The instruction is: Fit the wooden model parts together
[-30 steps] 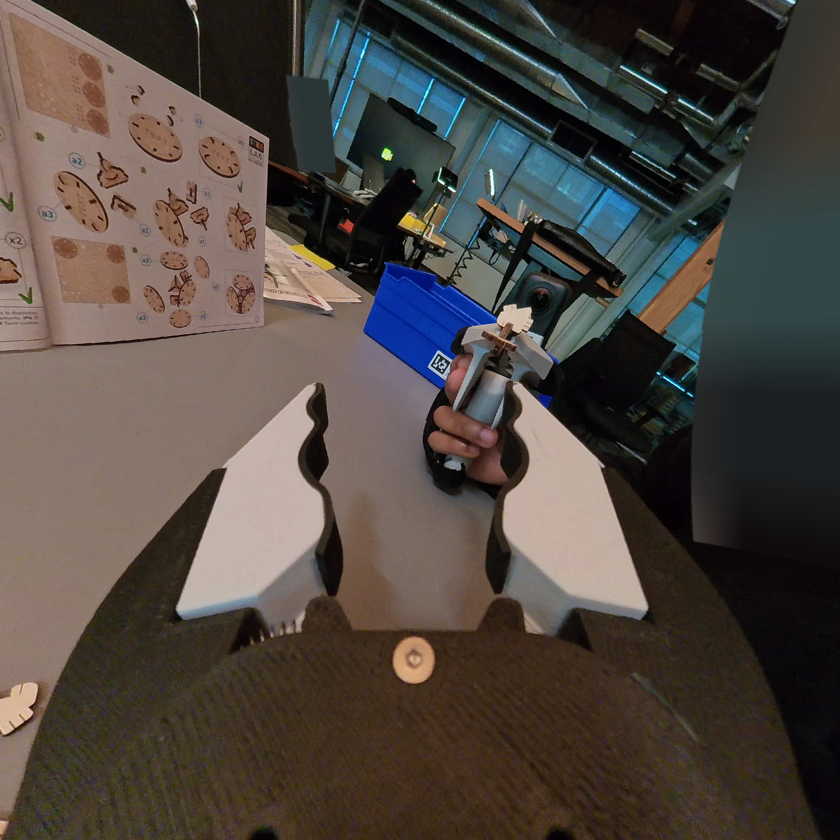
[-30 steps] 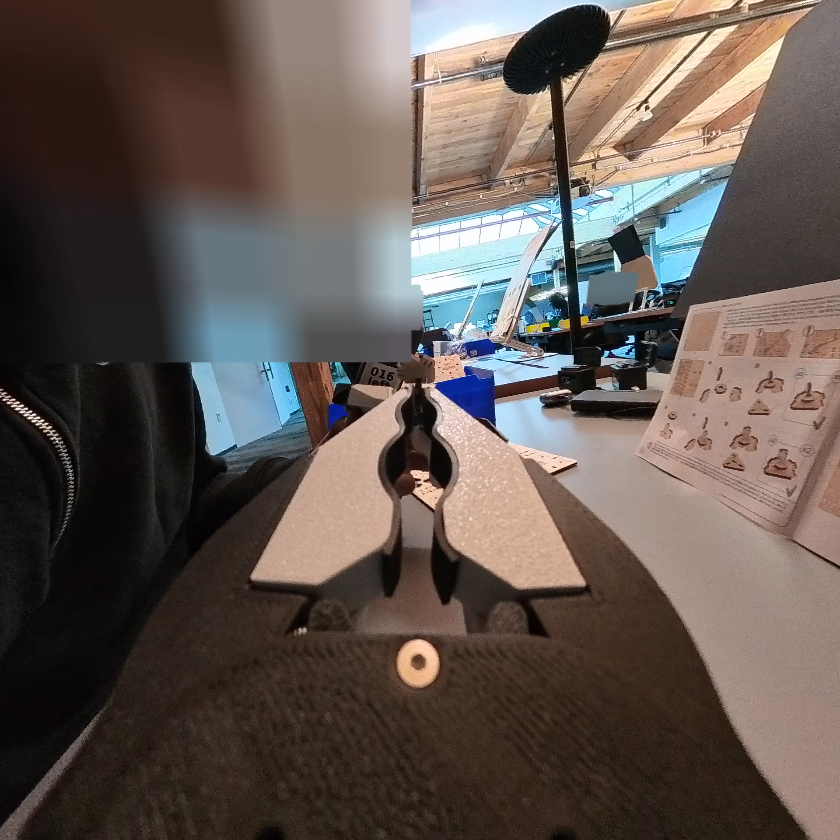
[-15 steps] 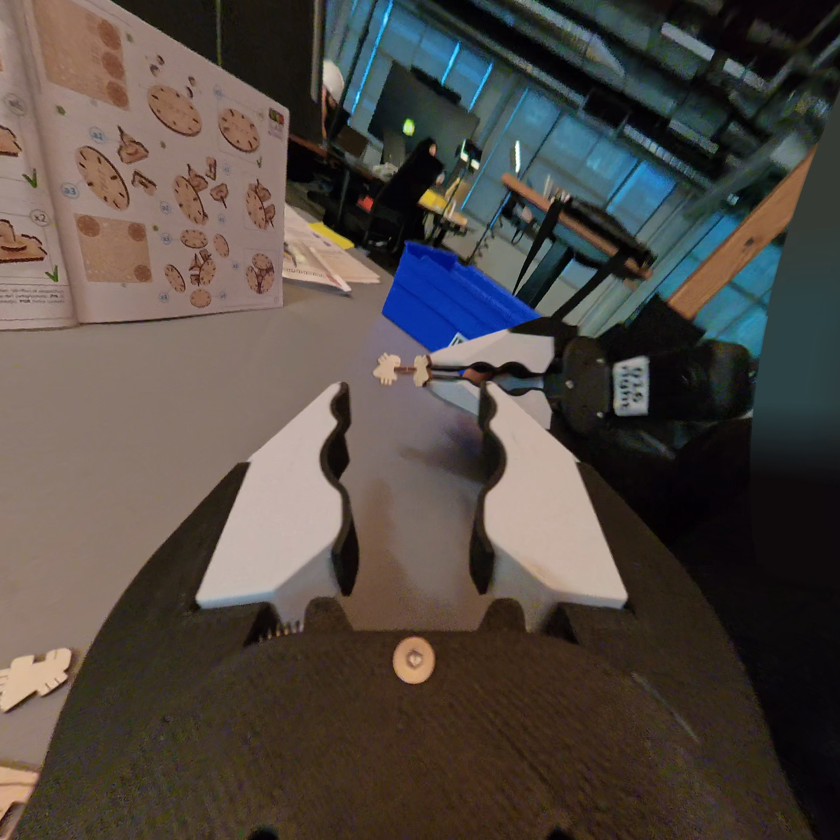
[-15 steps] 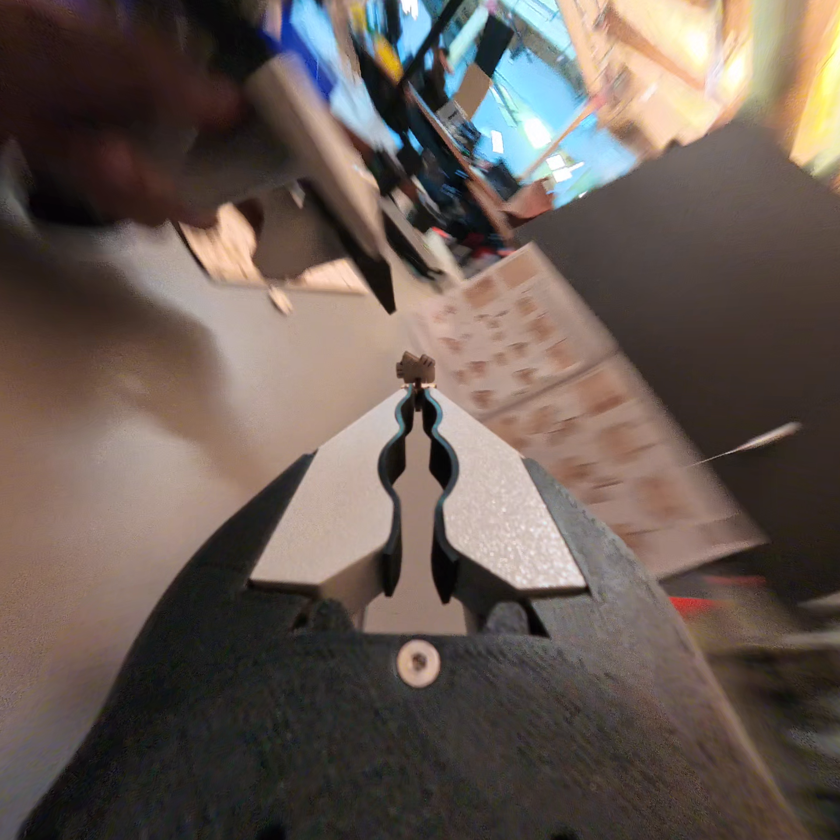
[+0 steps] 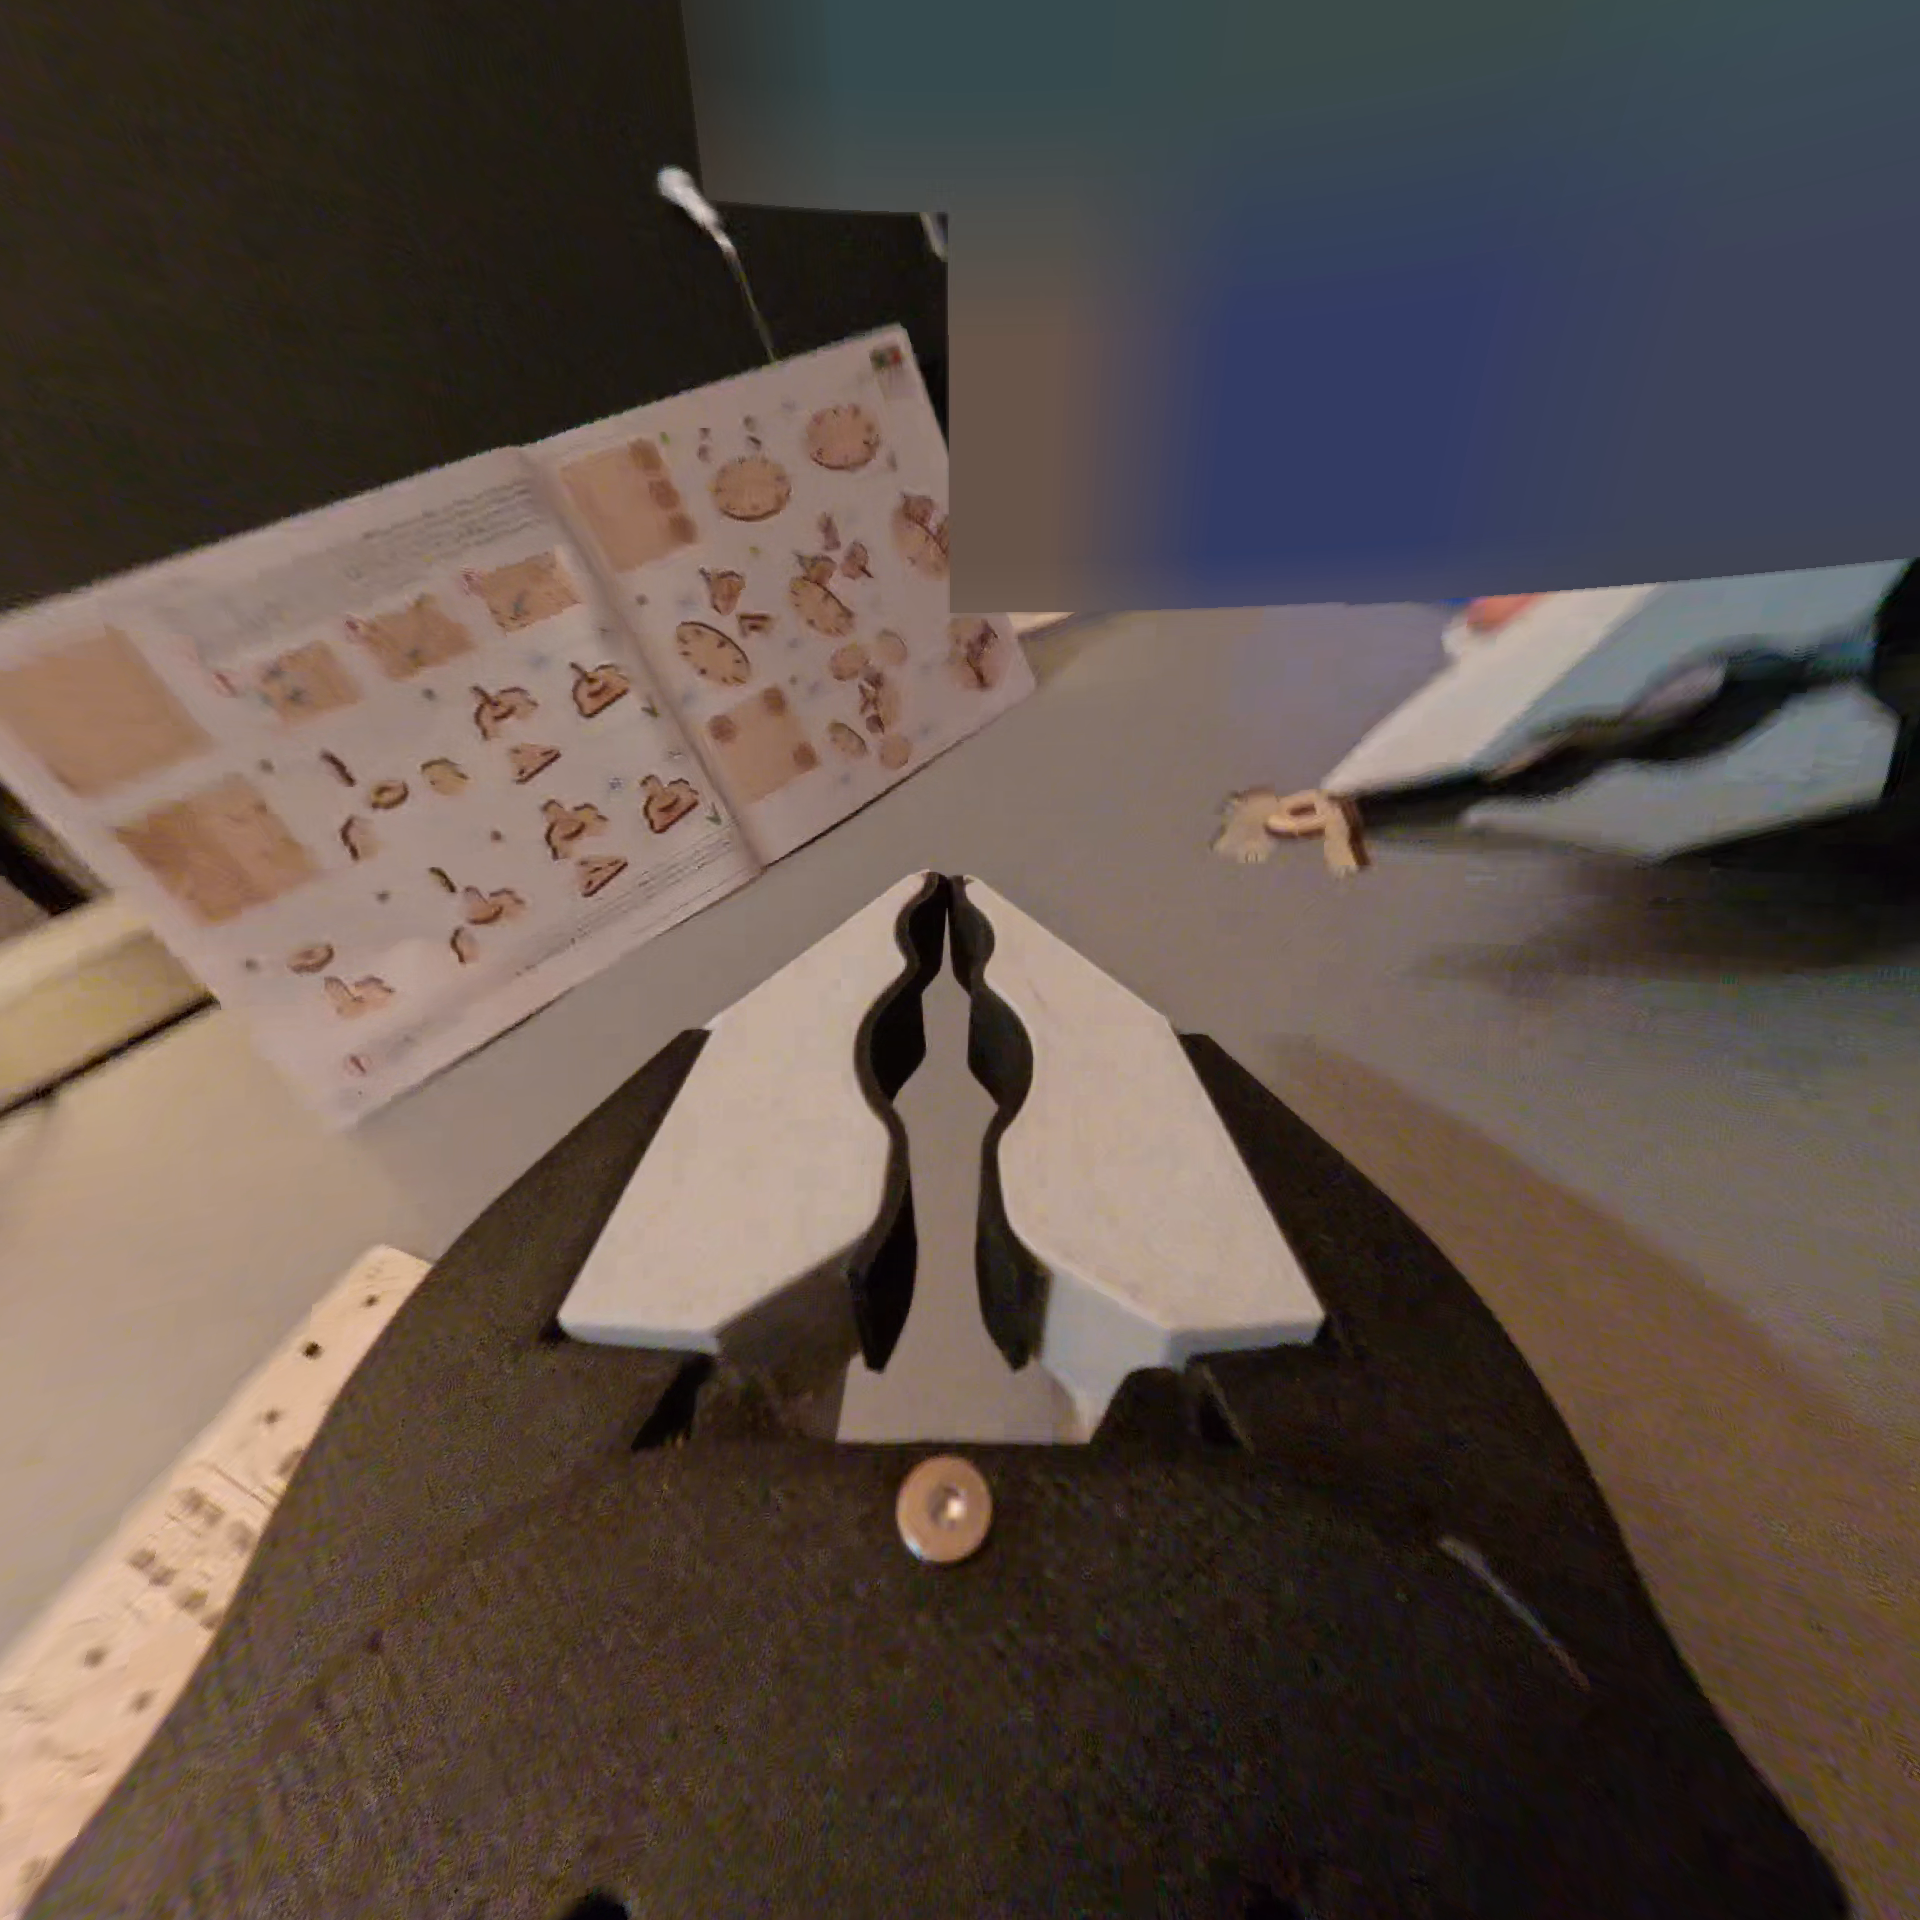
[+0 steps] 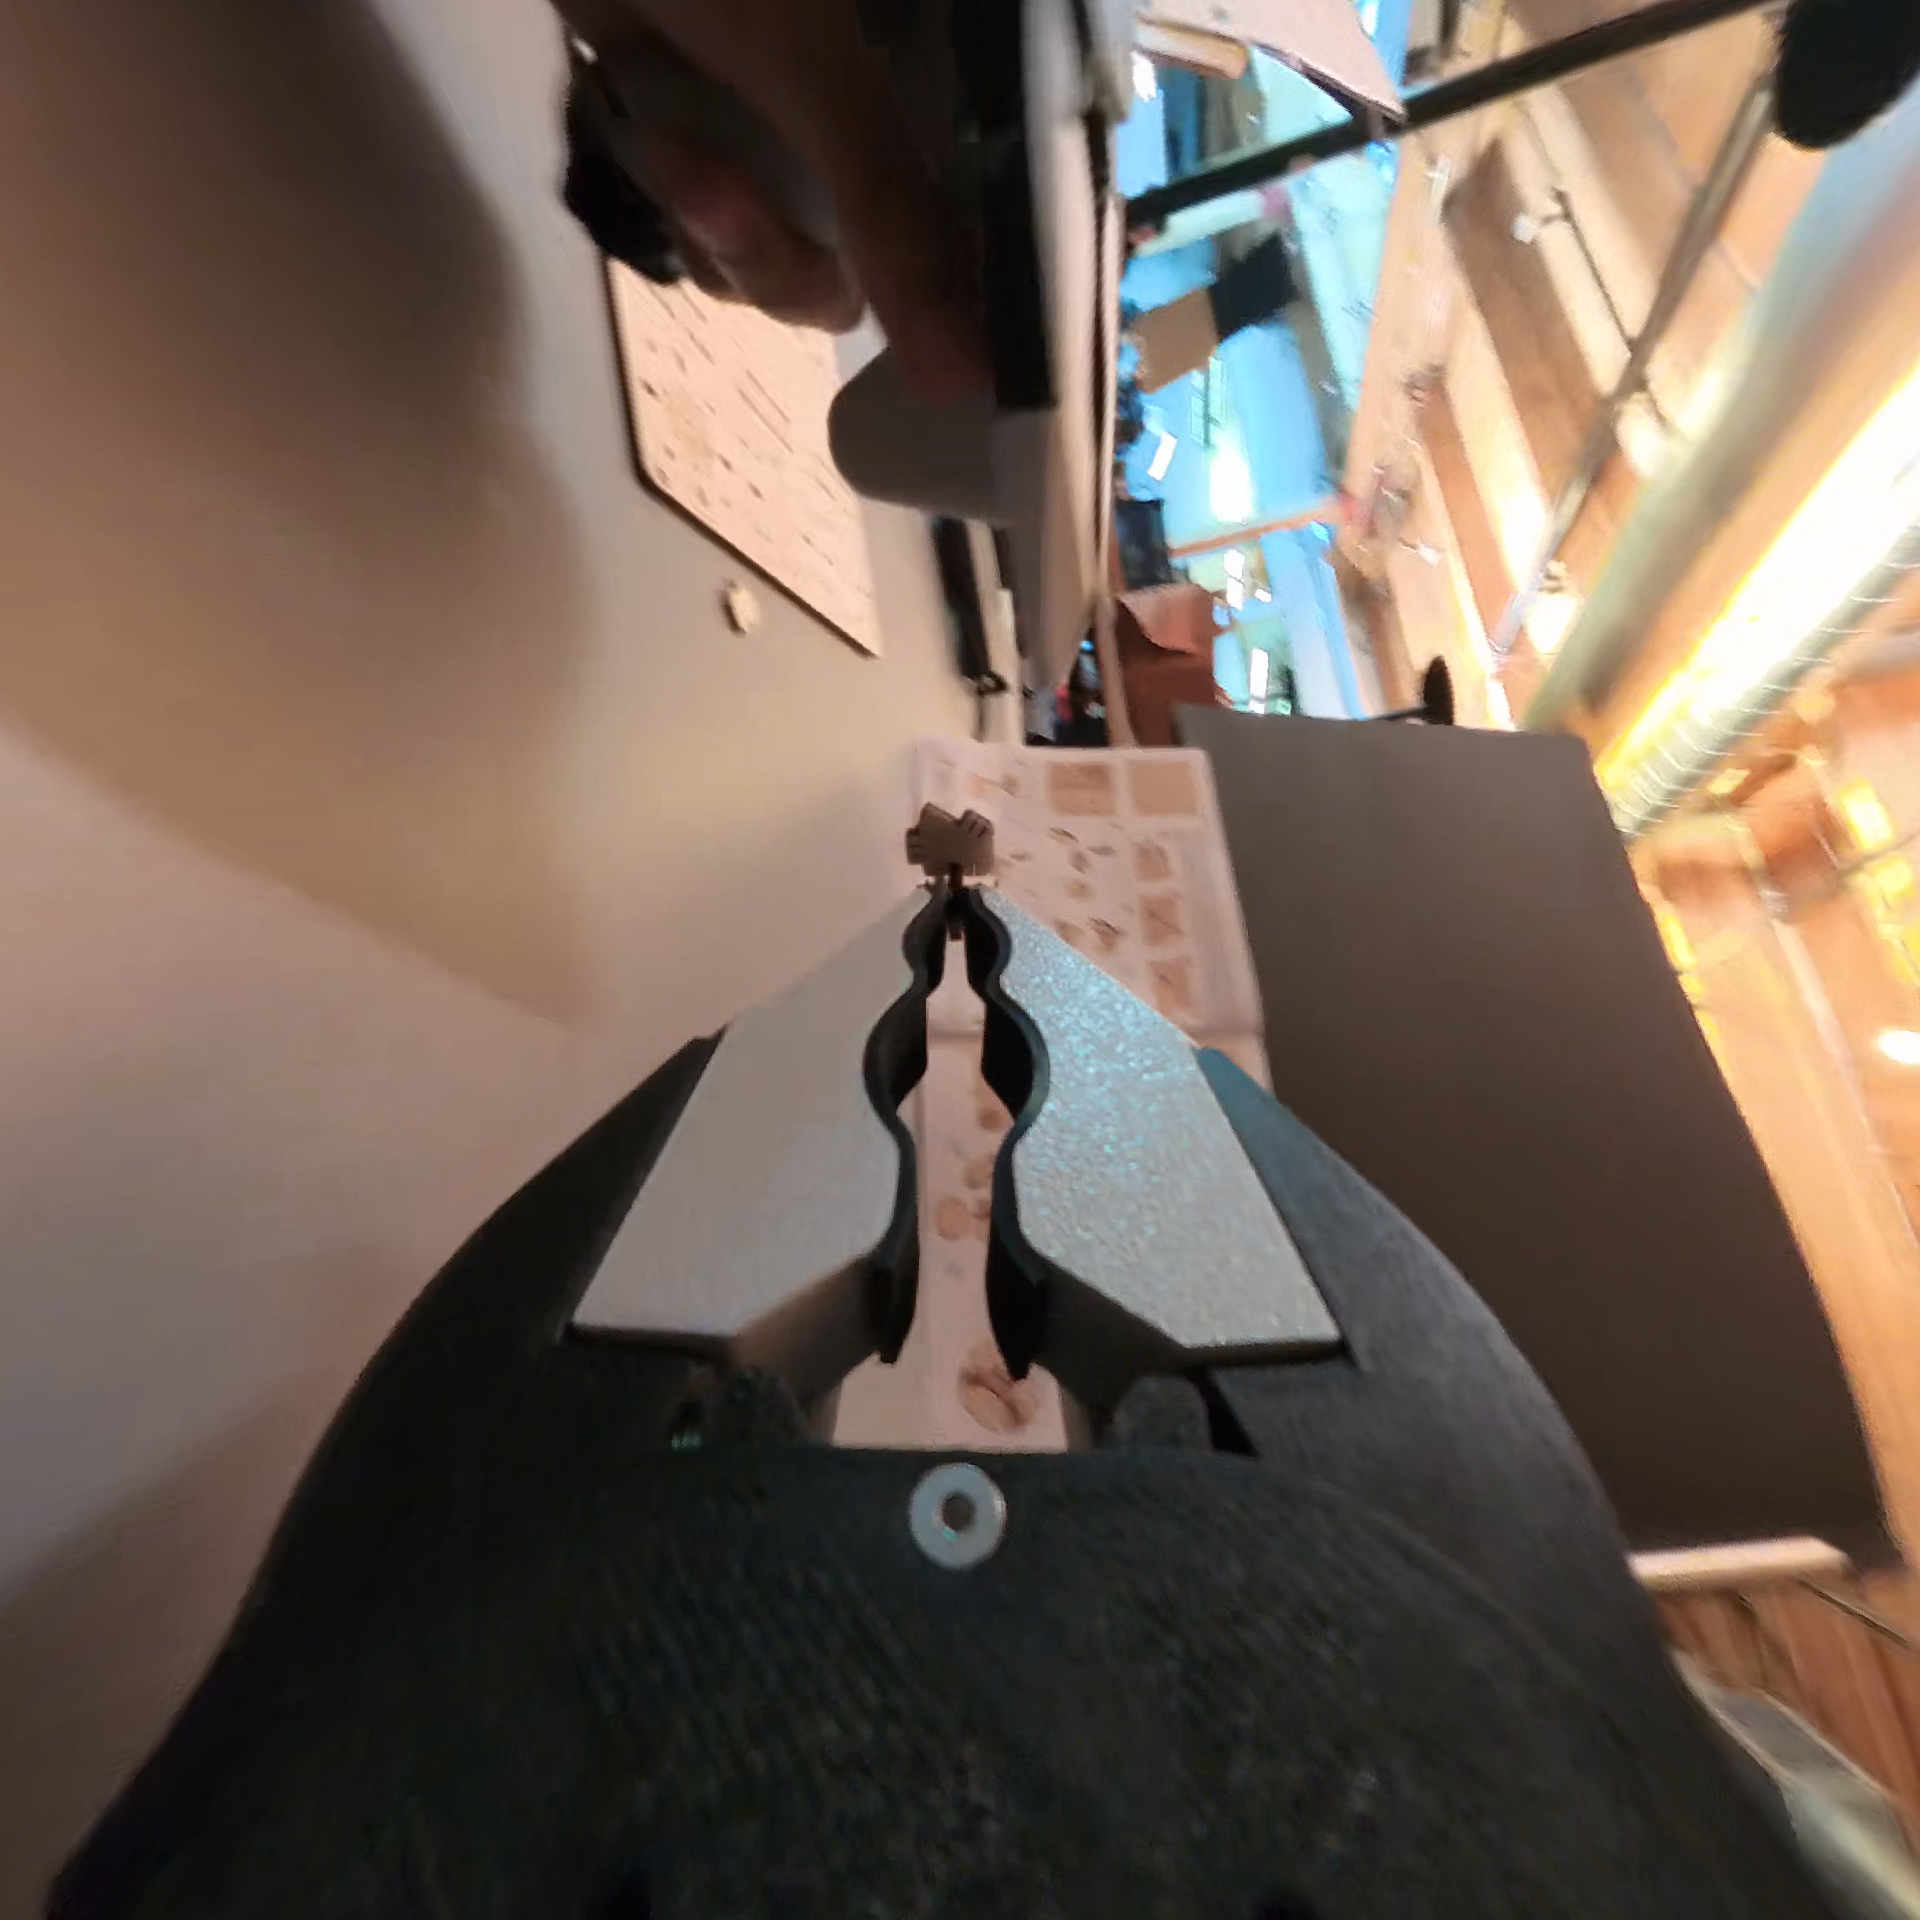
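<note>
Grey and smooth, the table [image 5: 1299,1039] spreads wide under both tools. On it, against a dark board [image 5: 312,260], an open paper booklet [image 5: 499,727] full of little drawings stands tilted. A pale wooden sheet [image 5: 156,1558] with small holes lies flat near the left edge.

The left gripper [image 5: 948,883] floats over the bare table, its two tips pressed together with nothing between them. The right gripper [image 5: 1351,800] reaches in from the right side, a bit blurry. Its tips are squeezed on a small wooden piece [image 6: 948,840], light brown with bumpy leaf-like ends. The piece sticks out past the tips, above the table and well apart from the left gripper. A hand [image 6: 790,208] holds the left tool.
</note>
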Action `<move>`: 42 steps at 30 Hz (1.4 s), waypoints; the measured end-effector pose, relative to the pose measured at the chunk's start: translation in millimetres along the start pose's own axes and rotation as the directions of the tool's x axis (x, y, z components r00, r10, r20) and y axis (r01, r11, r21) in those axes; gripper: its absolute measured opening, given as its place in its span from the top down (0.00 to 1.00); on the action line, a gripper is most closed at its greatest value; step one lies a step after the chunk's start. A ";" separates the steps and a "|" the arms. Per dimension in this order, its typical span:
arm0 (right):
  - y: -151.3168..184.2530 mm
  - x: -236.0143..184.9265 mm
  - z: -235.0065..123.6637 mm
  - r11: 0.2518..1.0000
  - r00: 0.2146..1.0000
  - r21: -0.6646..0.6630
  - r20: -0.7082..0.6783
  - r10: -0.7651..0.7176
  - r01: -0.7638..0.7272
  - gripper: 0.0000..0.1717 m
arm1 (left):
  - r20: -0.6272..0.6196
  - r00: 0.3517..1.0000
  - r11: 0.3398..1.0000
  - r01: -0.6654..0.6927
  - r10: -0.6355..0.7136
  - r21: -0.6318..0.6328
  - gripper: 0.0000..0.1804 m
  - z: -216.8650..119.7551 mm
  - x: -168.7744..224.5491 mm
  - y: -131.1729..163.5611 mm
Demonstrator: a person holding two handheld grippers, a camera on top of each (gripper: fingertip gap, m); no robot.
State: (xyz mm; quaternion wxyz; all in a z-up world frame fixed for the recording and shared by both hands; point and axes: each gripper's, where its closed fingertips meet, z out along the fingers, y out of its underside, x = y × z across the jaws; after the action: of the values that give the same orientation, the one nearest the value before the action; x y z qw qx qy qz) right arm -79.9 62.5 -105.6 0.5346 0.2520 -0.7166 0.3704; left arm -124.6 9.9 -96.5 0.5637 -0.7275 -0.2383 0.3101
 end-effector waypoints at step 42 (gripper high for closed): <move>-35.9 -21.1 -34.8 0.631 0.591 0.172 0.594 0.546 -0.756 1.00 | -0.600 0.796 0.997 -0.050 0.080 0.067 0.99 -25.4 116.5 -3.1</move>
State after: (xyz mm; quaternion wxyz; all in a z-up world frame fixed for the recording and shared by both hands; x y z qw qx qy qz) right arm -26.1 68.1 -110.9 0.0912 0.1544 -0.7738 0.6075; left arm -25.4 74.8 -110.4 0.6163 -0.7825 -0.0144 0.0876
